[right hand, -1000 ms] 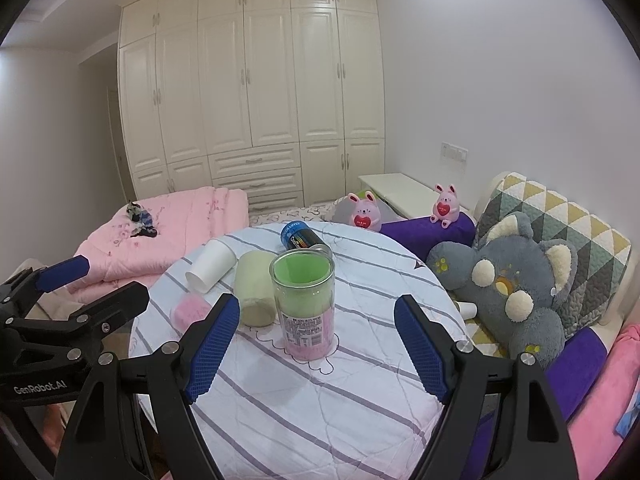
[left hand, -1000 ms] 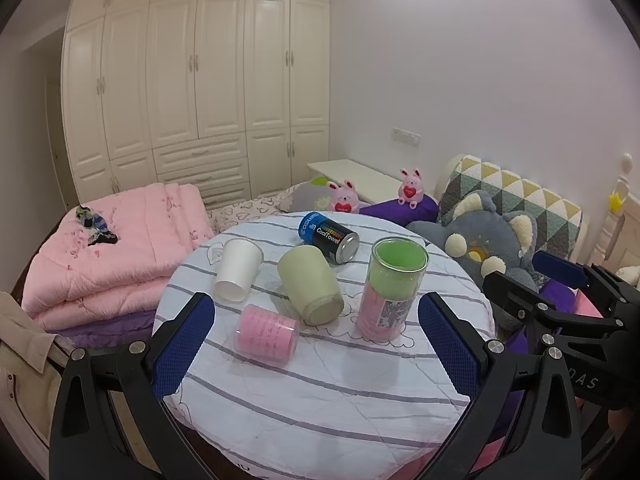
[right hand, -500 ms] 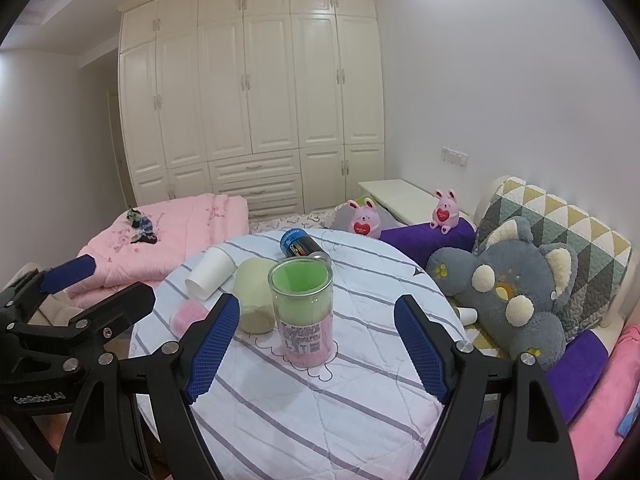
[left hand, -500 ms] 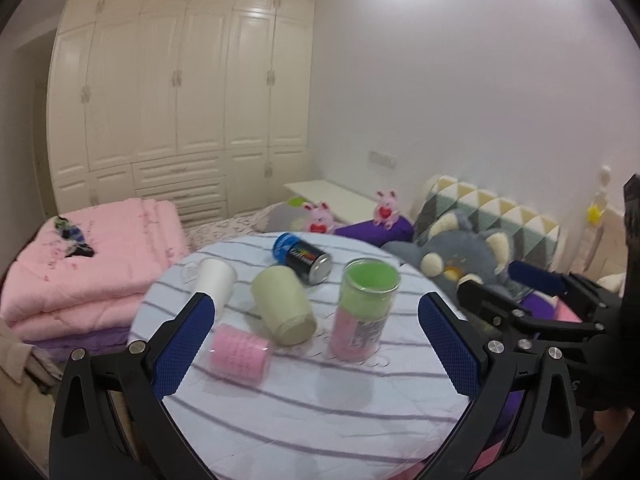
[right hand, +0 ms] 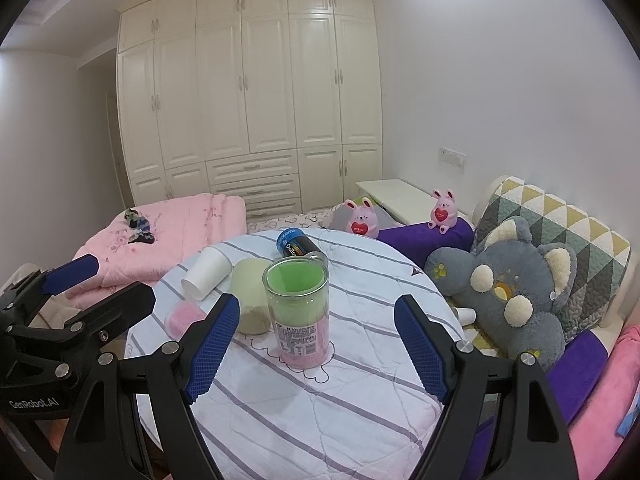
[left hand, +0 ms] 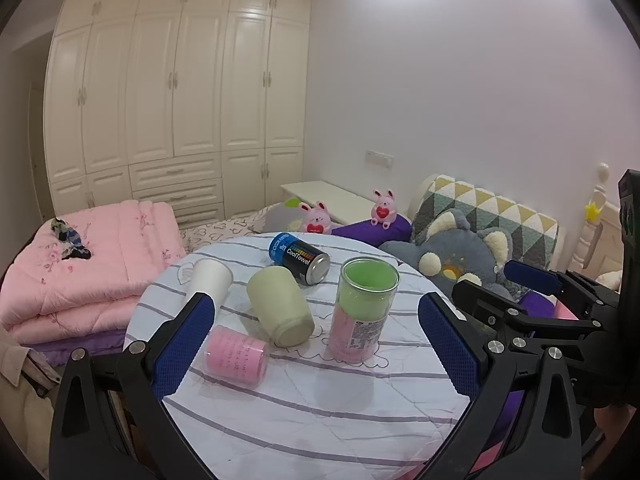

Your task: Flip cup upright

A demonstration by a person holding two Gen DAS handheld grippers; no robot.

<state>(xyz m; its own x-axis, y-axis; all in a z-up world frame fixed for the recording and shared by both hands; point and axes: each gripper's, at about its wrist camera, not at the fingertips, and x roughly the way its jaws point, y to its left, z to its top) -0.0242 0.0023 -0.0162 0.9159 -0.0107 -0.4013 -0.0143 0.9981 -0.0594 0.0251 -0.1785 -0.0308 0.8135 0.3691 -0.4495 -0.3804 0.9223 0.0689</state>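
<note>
Pale green cup [left hand: 280, 307] (on its side), mid-table

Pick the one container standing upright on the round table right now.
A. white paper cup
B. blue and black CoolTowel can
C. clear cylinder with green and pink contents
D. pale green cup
C: the clear cylinder stands on its base with its open rim up, while the white paper cup, pale green cup and CoolTowel can all lie on their sides.

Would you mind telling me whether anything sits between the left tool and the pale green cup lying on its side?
Nothing visible blocks it. The open left tool faces the pale green cup directly. The small pink container lies just left of that line, the tall clear canister stands just right, neither touching the cup.
</note>
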